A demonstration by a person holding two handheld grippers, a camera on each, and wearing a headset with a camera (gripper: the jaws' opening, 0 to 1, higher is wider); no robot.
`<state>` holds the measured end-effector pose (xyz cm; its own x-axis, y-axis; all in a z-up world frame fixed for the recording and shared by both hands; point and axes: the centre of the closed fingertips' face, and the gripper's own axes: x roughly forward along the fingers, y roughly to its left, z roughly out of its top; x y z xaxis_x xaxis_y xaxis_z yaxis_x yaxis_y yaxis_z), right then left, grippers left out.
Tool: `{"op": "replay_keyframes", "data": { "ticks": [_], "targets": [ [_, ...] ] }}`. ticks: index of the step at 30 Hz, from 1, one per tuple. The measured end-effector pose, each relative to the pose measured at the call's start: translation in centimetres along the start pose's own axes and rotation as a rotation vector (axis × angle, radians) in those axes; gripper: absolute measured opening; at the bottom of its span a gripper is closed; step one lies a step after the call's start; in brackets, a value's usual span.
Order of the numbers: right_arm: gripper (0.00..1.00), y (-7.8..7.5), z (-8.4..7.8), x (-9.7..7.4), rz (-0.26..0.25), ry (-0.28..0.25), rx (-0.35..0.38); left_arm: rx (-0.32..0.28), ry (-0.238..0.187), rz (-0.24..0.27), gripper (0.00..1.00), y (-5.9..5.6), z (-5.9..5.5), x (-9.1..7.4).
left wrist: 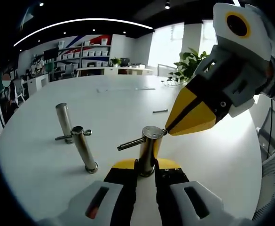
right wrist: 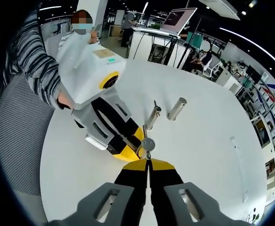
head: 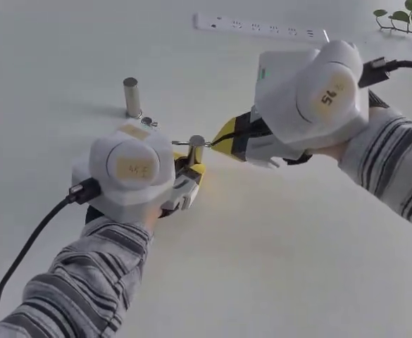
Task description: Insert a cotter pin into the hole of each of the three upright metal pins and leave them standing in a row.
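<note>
On open tabletop (head: 276, 232), left gripper (left wrist: 146, 165) clamps a metal pin (left wrist: 149, 143); right gripper (right wrist: 148, 162) pinches its cotter pin (left wrist: 129, 144).

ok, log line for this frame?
left tongs shut on held pin | right tongs shut on cotter pin, through its hole | middle pin: cottered | far pin: bare

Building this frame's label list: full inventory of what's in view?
metal pins: 3, silver, upright on table: held metal pin in left jaws, middle metal pin, far metal pin.
cotter pins: 2, silver: first cotter pin through held metal pin, second cotter pin across middle metal pin's top.
thin loose piece: 1, dark, farther on table.
power strip: 1, white, far side of table.
plant: 1, green, far right.
table: 1, white.
left gripper: 1, white with yellow tips, shut on held metal pin.
right gripper: 1, same colours, shut on first cotter pin.
sleeves: 2, grey striped.
</note>
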<state>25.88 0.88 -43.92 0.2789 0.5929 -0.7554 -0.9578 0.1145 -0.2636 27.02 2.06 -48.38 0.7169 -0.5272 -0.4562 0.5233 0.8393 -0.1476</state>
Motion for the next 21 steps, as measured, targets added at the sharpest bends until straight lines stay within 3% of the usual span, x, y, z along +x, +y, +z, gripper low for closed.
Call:
{"op": "replay_keyframes", "data": {
  "ticks": [15, 21],
  "targets": [
    [0.0, 0.33, -0.15, 0.37, 0.008, -0.005, 0.024, 0.004, 0.004, -0.002, 0.11, -0.1, 0.01, -0.06],
    [0.11, 0.33, 0.17, 0.53, 0.021, -0.033, 0.147, 0.031, 0.035, -0.004, 0.16, 0.33, -0.4, -0.48]
  ]
}}
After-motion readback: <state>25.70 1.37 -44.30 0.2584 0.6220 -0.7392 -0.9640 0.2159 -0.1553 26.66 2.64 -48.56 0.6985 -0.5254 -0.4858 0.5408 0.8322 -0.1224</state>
